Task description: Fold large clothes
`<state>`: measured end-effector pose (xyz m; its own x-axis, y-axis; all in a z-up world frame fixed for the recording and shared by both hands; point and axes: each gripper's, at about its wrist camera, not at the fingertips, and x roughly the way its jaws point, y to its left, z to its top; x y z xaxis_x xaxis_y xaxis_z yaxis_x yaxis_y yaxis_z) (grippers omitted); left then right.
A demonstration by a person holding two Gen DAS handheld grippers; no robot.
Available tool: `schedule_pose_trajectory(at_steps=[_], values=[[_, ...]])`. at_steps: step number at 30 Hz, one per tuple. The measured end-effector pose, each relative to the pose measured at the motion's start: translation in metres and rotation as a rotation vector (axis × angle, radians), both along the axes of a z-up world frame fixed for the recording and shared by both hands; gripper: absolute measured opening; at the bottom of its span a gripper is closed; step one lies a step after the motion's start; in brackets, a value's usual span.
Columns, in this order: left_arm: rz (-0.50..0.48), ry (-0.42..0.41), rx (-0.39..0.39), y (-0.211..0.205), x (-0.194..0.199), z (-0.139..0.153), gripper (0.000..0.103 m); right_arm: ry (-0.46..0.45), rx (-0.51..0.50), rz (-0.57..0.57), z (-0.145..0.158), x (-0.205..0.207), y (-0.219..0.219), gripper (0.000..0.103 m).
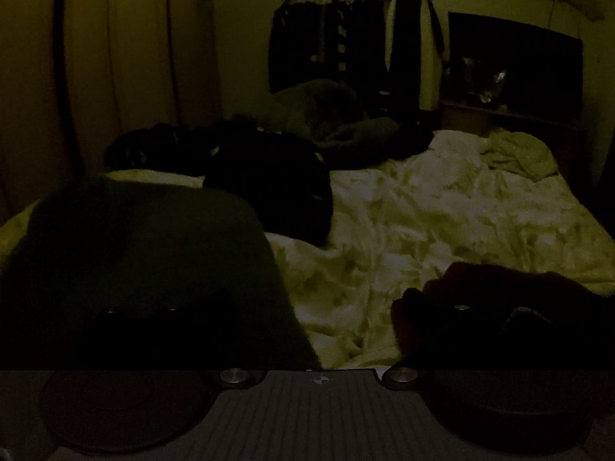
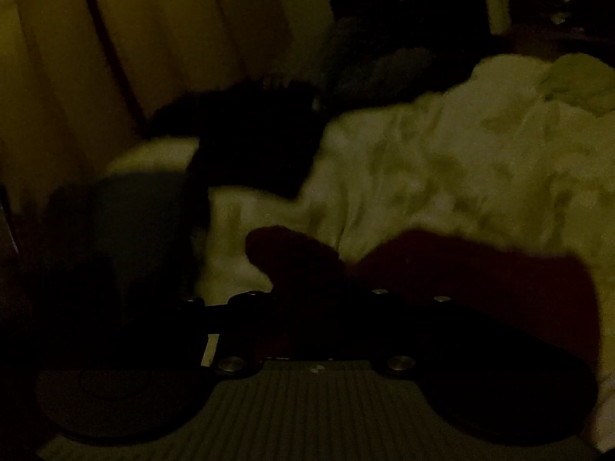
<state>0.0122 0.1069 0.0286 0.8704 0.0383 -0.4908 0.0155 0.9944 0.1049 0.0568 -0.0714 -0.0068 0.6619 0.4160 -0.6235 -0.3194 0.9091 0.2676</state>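
Note:
The room is very dim. A dark green garment (image 1: 146,253) lies spread on the left of the bed, and the left finger of my left gripper (image 1: 315,307) hangs over it. Its jaws stand wide apart with only bedding between them. A dark reddish cloth (image 1: 499,292) bunches at its right finger. In the blurred right wrist view a maroon garment (image 2: 480,280) rises from between the narrow jaws of my right gripper (image 2: 315,296), which looks shut on it. The green garment (image 2: 127,238) shows at the left there.
A rumpled pale duvet (image 1: 442,223) covers the bed. A heap of black clothes (image 1: 250,169) lies across its far left, with pillows (image 1: 319,103) behind. Wardrobe doors (image 1: 115,57) stand at the left. Hanging clothes (image 1: 346,34) and a dark screen (image 1: 515,61) line the back wall.

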Motion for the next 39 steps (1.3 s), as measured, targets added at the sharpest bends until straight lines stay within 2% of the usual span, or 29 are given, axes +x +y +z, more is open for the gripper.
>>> schedule_pose_trajectory(at_steps=[3,5,8,9,10,13,14,16,19,22,26,29,31,33,36,38,39], values=[[-0.003,0.010,0.000,-0.004,0.003,-0.007,0.103,-0.036,-0.038,0.025,-0.016,-0.012,0.008,0.036],[-0.010,0.010,0.011,-0.006,0.002,-0.010,0.103,-0.054,-0.040,0.042,-0.017,-0.018,0.011,0.043],[-0.018,0.013,0.063,-0.012,0.002,-0.013,0.103,-0.030,0.013,0.062,-0.014,-0.013,0.009,0.062],[-0.019,0.014,0.067,-0.013,0.004,-0.013,0.103,-0.026,0.035,0.077,-0.013,-0.015,0.006,0.073],[-0.022,0.016,0.063,-0.014,0.003,-0.013,0.103,-0.026,0.043,0.087,-0.011,-0.018,0.005,0.078],[-0.042,0.011,-0.002,-0.011,0.001,-0.008,0.103,-0.052,0.082,0.081,-0.001,-0.026,-0.008,0.080],[-0.053,0.018,-0.046,-0.008,0.001,-0.006,0.103,-0.058,0.090,0.068,0.005,-0.030,-0.016,0.080],[-0.077,0.034,-0.085,-0.005,0.004,-0.004,0.103,-0.074,0.115,0.019,0.014,-0.036,-0.036,0.086],[-0.072,0.052,-0.098,-0.006,0.007,-0.005,0.103,-0.086,0.147,-0.108,0.025,-0.042,-0.078,0.089],[-0.090,0.078,-0.127,-0.007,0.011,-0.006,0.103,-0.089,0.254,-0.266,0.031,-0.046,-0.132,0.090],[-0.141,0.151,-0.235,-0.009,0.021,-0.007,0.103,0.016,0.518,-0.442,0.014,-0.046,-0.200,0.092],[-0.175,0.204,-0.291,-0.012,0.028,-0.012,0.103,0.112,0.670,-0.465,-0.011,-0.044,-0.222,0.094],[-0.175,0.230,-0.308,-0.011,0.032,-0.017,0.103,0.174,0.716,-0.463,-0.024,-0.042,-0.225,0.094],[-0.185,0.250,-0.297,-0.012,0.034,-0.020,0.103,0.219,0.714,-0.440,-0.032,-0.038,-0.222,0.095],[-0.194,0.281,-0.295,-0.016,0.036,-0.019,0.103,0.262,0.638,-0.400,-0.036,-0.034,-0.211,0.098],[-0.211,0.329,-0.343,-0.018,0.042,-0.019,0.103,0.301,0.579,-0.384,-0.040,-0.030,-0.203,0.098],[-0.223,0.361,-0.390,-0.019,0.046,-0.020,0.103,0.307,0.567,-0.376,-0.042,-0.030,-0.201,0.098]])
